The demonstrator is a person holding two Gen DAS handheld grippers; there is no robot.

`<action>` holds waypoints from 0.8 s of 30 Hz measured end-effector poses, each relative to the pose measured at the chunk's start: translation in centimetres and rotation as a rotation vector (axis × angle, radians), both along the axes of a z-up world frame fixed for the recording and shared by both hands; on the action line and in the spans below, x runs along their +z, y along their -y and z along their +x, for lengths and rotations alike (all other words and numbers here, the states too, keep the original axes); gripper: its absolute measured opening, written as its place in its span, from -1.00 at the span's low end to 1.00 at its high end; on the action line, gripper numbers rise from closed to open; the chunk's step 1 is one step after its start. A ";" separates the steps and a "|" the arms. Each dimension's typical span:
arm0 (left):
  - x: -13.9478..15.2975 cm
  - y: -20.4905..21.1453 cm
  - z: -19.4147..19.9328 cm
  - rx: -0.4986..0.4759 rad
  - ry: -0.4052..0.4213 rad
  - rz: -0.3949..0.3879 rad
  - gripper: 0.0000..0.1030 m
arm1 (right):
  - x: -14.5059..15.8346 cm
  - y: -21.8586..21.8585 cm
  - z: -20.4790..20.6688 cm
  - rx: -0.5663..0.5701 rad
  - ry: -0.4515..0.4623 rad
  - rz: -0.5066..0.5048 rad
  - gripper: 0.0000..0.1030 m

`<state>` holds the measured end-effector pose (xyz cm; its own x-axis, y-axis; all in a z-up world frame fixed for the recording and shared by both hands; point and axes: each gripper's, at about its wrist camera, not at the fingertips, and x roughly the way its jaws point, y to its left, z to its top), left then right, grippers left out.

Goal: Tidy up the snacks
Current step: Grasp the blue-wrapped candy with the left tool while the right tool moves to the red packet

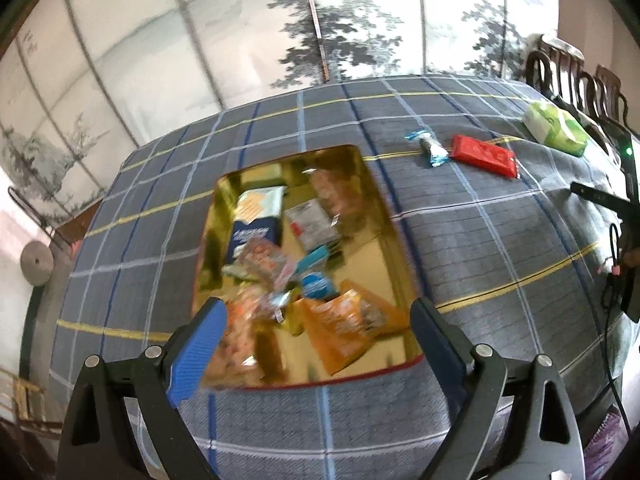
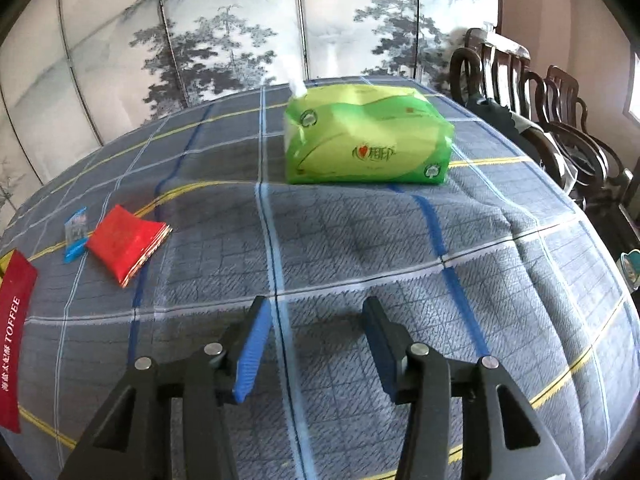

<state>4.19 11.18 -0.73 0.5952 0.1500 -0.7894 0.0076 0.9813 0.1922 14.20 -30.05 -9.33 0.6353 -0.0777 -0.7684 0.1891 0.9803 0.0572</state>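
A gold tin box (image 1: 384, 216) with a red outer wall (image 2: 14, 332) lettered TOFFEE sits on the plaid cloth, holding several snack packets, among them an orange packet (image 1: 348, 320) and a blue-and-white pack (image 1: 256, 220). My left gripper (image 1: 318, 320) hovers open over the box's near end, nothing between its fingers. Right of the box lie a small blue-ended candy (image 1: 430, 148) (image 2: 76, 232) and a red packet (image 1: 482, 156) (image 2: 126, 242). My right gripper (image 2: 316, 320) stands open above bare cloth, right of the red packet and empty.
A green tissue pack (image 2: 366, 134) (image 1: 554, 128) lies at the far right of the table. Dark wooden chairs (image 2: 532, 96) line the right side. A painted folding screen (image 2: 240, 20) stands behind the table. Black gear and cables (image 1: 624, 240) hang at the table's right edge.
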 end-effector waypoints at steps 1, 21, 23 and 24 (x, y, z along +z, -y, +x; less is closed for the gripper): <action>-0.1 0.5 0.3 -0.009 -0.002 0.006 0.76 | 0.0 0.3 0.2 -0.005 0.001 0.002 0.03; -0.7 8.1 14.6 -0.167 -0.146 -0.238 0.77 | 0.0 0.5 0.6 0.022 0.009 0.062 0.53; -1.2 8.3 17.3 -0.139 -0.185 -0.277 0.76 | 0.1 0.6 0.6 0.022 0.014 0.074 0.53; -1.4 8.4 18.2 -0.132 -0.190 -0.289 0.76 | 0.1 0.7 0.6 0.023 0.016 0.079 0.54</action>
